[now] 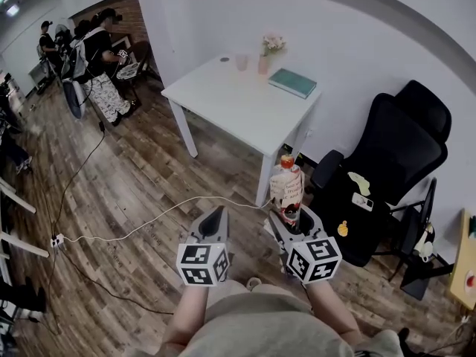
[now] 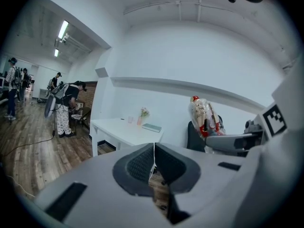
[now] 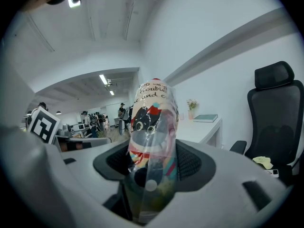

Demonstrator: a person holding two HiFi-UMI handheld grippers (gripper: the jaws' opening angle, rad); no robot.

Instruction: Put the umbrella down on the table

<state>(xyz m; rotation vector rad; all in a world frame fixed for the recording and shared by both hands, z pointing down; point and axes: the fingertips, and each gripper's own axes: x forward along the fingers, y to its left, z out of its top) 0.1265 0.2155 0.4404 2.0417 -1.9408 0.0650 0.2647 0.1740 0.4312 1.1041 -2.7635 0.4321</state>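
Right gripper [image 1: 291, 216] is squeezing the folded cartoon-printed umbrella in clear plastic [image 1: 287, 184], which is pointing up-frame toward the white table [image 1: 223, 103].

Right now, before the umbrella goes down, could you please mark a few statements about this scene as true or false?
1. The right gripper is shut on the umbrella. True.
2. The umbrella already lies on the white table. False: it is off the table, held in the right gripper.
3. The left gripper stands wide open. False: its jaws are together with nothing between them.
4. A green book lies on the table near the vase of flowers. True.
5. In the head view, the black office chair stands left of the table. False: it stands to the table's right.
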